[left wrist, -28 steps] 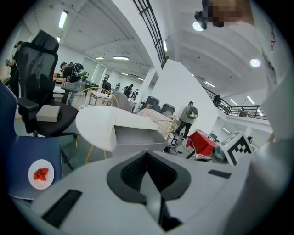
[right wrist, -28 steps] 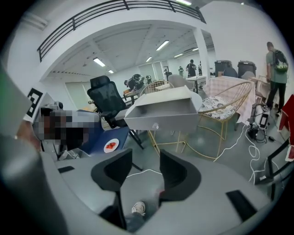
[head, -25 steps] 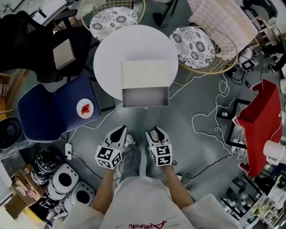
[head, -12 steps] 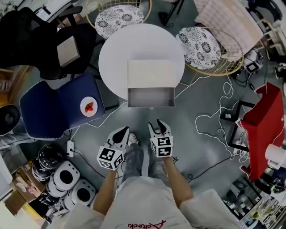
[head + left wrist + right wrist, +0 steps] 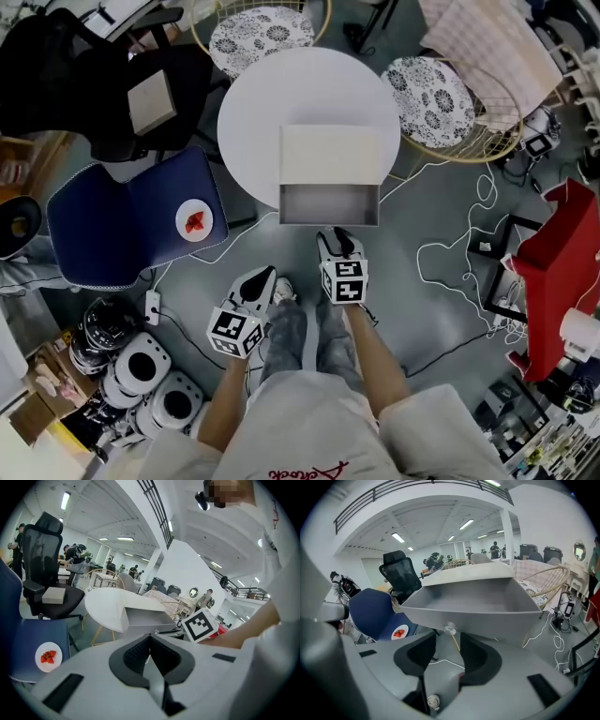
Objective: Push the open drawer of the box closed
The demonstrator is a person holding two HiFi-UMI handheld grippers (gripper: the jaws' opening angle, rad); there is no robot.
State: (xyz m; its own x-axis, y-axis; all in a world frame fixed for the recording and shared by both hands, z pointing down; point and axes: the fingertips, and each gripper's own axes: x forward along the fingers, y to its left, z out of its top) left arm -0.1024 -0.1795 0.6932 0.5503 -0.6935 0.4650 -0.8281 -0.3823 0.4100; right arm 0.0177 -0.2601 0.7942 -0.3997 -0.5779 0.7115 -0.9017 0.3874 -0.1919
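A pale cream rectangular box [image 5: 330, 155] sits on the near half of the round, smooth white counter [image 5: 246, 112]. Its grey open drawer [image 5: 329, 204] is drawn fully out past the counter's near rim and hangs over the floor. The drawer looks empty, a shallow matte tray with straight thin walls and a flat front panel that carries one small clear, glassy round knob [image 5: 450, 629] at its middle. The right gripper [image 5: 337, 236] is just off the counter's near rim, right under the drawer front, angled down. In the right gripper view its dark ribbed jaws stand apart, having just closed in slightly. Nothing is pinched between them, and the knob sits just beyond their tips, in line with the gap. The left gripper [image 5: 261, 279] hangs farther from the counter, low near the person's knee, with its jaws together and empty. The step in hand appears to be bringing the right gripper up to the drawer front. To do it well, the tips should probably meet the flat panel squarely, either side of the knob rather than on the slippery knob itself. The push should then run level and straight toward the counter's centre, along the drawer's travel. The box looks light and the counter top slick, so a slow, centred push seems wise, lest the whole box slide or twist instead of the drawer seating.
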